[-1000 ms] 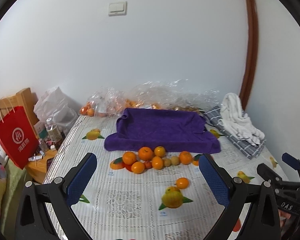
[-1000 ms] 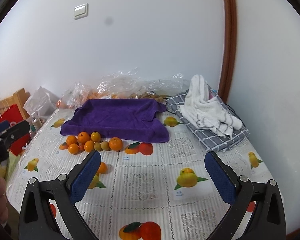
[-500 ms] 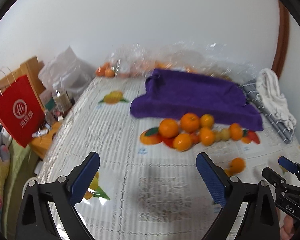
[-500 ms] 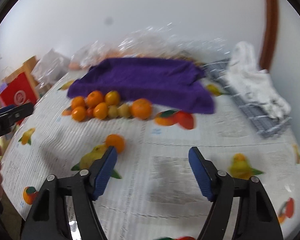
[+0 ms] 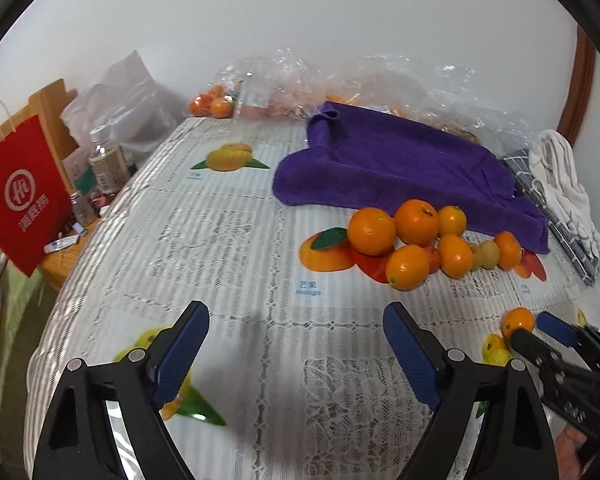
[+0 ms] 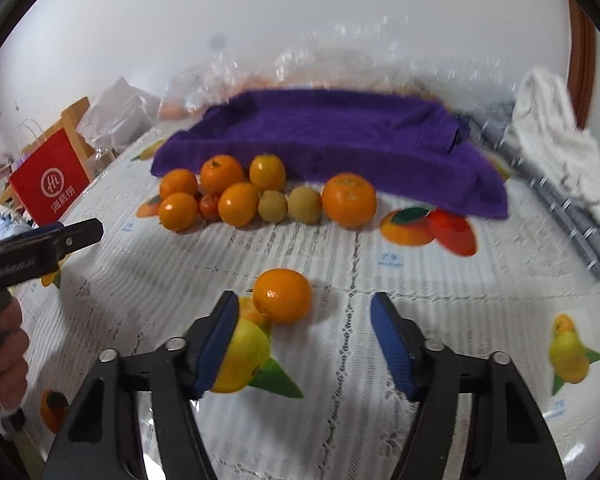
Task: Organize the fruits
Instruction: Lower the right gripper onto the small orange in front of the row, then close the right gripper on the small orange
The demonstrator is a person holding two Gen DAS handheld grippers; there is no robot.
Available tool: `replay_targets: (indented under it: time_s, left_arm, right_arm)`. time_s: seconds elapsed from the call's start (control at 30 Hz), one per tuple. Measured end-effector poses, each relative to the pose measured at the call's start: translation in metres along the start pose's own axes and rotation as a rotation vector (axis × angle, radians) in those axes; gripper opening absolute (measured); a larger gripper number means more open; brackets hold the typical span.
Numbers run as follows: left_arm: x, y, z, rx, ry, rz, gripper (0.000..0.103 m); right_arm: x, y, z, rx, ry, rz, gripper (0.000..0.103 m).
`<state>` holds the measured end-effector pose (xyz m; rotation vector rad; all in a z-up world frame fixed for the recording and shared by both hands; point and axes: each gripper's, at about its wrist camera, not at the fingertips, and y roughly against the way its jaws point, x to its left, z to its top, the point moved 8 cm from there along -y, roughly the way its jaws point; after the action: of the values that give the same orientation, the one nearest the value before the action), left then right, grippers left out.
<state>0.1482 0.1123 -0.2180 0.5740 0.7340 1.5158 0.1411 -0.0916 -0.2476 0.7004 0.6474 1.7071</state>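
Right gripper (image 6: 300,340): jaws part open and have just been closing; nothing gripped. The blue pads stand clear of the fruit.
Lone orange (image 6: 283,295): lies on the tablecloth just ahead of the right gripper's fingertips, nearer the left pad, not between the pads. In the left wrist view the same orange (image 5: 518,322) sits at the tip of the right gripper (image 5: 540,332).
Left gripper (image 5: 296,344): jaws wide open and have just been closing slightly; nothing between them, only bare tablecloth.
Fruit cluster (image 6: 260,196): 6 oranges, 1 small reddish fruit and 2 yellow-green fruits, touching one another, just in front of the purple towel.
Purple towel (image 6: 332,140): spread behind the cluster, its front edge on the tablecloth.
Tablecloth (image 5: 228,248): white lace pattern with printed fruit pictures.
Clear plastic bags (image 5: 380,80): behind the towel, against the wall, with oranges inside.
White cloth (image 6: 552,132): bunched on a grey checked cloth, right of the towel.
Red paper bag (image 5: 20,196): stands off the left edge.
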Motion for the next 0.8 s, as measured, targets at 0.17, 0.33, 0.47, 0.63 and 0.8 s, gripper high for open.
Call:
replay_targets:
  time_s: [0.17,0.33,0.47,0.63,0.8]
  left_arm:
    - [-0.004,-0.012,0.0,0.039,0.023,-0.032,0.087]
    - [-0.021,-0.018,0.005,0.03,0.009,-0.087,0.087]
    - [-0.037,-0.026,0.008,0.033,0.012,-0.128,0.085]
    - [-0.056,-0.037,0.014,0.032,-0.026,-0.126,0.077]
    - [-0.074,-0.05,0.014,0.058,-0.07,-0.146,0.066]
  right_arm:
    - [0.004,-0.012,0.002,0.017,0.007,0.021,0.057]
    - [0.013,-0.016,0.003,0.022,0.049,0.044,0.037]
    - [0.004,-0.009,0.002,0.015,0.059,0.049,0.036]
    - [-0.043,0.0,0.005,-0.009,0.05,-0.065,0.036]
    - [-0.088,0.001,0.007,-0.024,-0.006,-0.08,0.033]
